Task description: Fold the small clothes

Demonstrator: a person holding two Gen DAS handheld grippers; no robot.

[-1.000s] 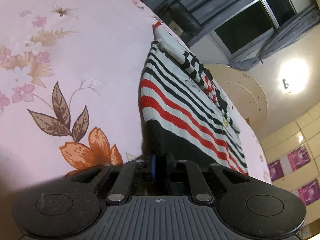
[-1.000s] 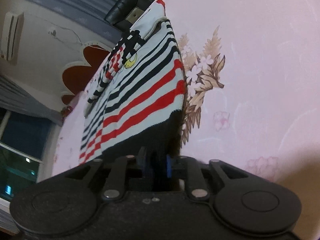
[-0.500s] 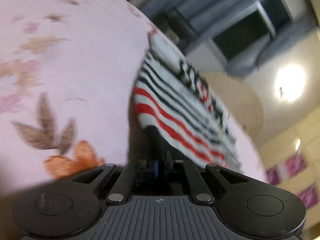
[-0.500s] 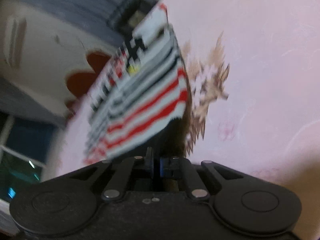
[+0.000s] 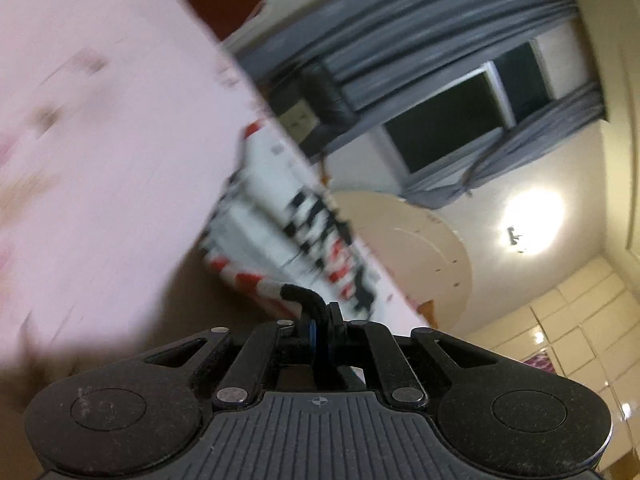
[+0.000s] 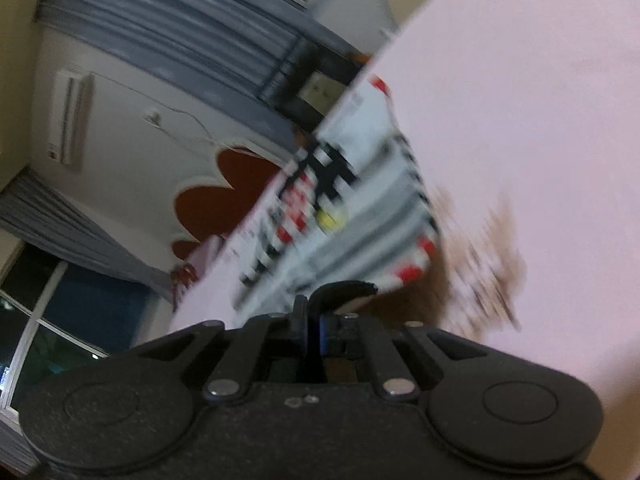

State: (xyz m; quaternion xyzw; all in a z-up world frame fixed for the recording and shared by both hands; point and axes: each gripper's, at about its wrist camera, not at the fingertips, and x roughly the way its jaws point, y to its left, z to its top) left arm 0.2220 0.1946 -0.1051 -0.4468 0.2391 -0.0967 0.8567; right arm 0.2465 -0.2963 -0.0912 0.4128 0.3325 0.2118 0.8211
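Fingers (image 5: pixel 310 326) pinch sweater (image 5: pixel 260 236) hem — both grippers; pink sheet (image 5: pixel 100 140) underneath.

A pink floral bedsheet (image 5: pixel 100 152) spreads ahead and to the left of the left gripper, its print blurred. Beyond it, up and to the right, grey curtains (image 5: pixel 420 32) frame a dark window (image 5: pixel 448 124), with a lit wall lamp (image 5: pixel 532 212) further right. From the right gripper, a wall air conditioner (image 6: pixel 72 116) hangs upper left above a red flower-shaped headboard (image 6: pixel 228 196).
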